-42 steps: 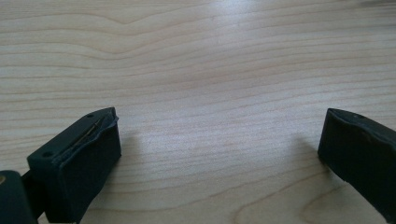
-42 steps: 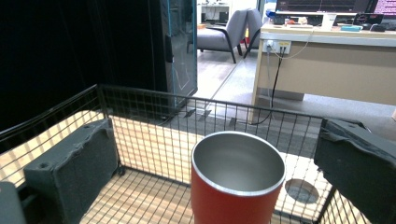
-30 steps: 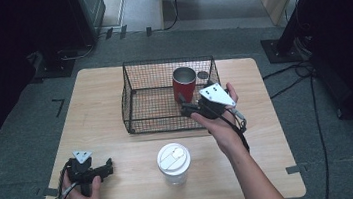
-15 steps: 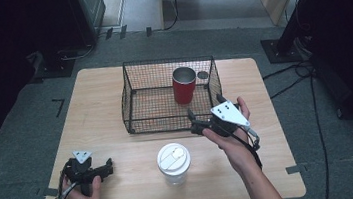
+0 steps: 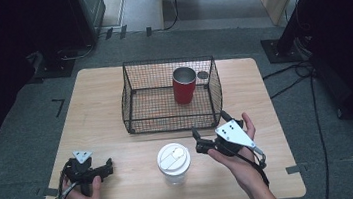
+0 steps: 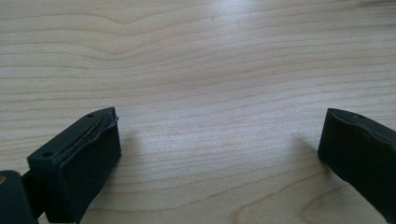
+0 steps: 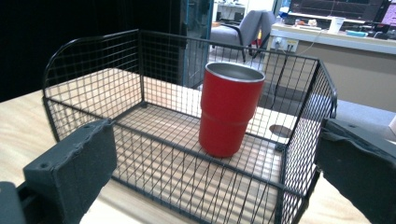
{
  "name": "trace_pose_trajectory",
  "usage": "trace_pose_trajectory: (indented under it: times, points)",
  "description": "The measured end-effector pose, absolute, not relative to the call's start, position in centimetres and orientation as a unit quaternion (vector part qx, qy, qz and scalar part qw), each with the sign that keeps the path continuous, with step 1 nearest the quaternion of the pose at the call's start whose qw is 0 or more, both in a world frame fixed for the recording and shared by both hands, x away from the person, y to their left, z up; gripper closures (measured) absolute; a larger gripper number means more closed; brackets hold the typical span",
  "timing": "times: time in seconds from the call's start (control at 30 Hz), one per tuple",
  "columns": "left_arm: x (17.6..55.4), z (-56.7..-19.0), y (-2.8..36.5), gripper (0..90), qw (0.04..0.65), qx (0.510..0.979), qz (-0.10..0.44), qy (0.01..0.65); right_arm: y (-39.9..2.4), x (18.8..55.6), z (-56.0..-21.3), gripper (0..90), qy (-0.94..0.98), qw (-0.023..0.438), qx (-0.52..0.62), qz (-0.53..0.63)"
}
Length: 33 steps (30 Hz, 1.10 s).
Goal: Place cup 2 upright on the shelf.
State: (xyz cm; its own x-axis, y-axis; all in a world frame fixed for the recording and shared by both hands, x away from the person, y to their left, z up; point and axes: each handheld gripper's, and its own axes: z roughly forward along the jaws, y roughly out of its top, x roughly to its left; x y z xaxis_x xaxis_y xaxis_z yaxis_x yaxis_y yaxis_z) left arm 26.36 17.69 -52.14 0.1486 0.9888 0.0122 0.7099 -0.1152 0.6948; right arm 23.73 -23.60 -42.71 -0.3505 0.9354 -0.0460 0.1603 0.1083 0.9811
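right gripper (image 5: 209, 136): jaws spread, empty, just outside basket (image 5: 172, 125) front wall | red cup (image 5: 184, 84): upright in basket, 12 o'clock of gripper | left gripper (image 5: 103, 169): jaws spread on worktop (image 5: 106, 117)

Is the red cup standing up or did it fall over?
Standing up. The red cup sits upright on the floor of the wire basket, with its open silver rim facing up.

Light wooden rectangular desk (image 5: 100, 113) stands on grey carpeted floor (image 5: 14, 148). Black cables (image 5: 302, 72) trail across floor at right. Grey office chair (image 7: 243, 25) and pale wooden counter (image 7: 327, 39) stand beyond, brightly lit.
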Motion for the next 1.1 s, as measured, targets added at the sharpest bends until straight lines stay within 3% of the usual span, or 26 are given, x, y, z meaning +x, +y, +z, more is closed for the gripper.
trace_pose_trajectory:
  times: [1.1]
  points:
    - [26.4,-52.1,17.7,0.0,0.279,0.705,0.249,0.603,-23.0,18.2,-47.1,0.0,0.668,0.326,0.414,0.526]
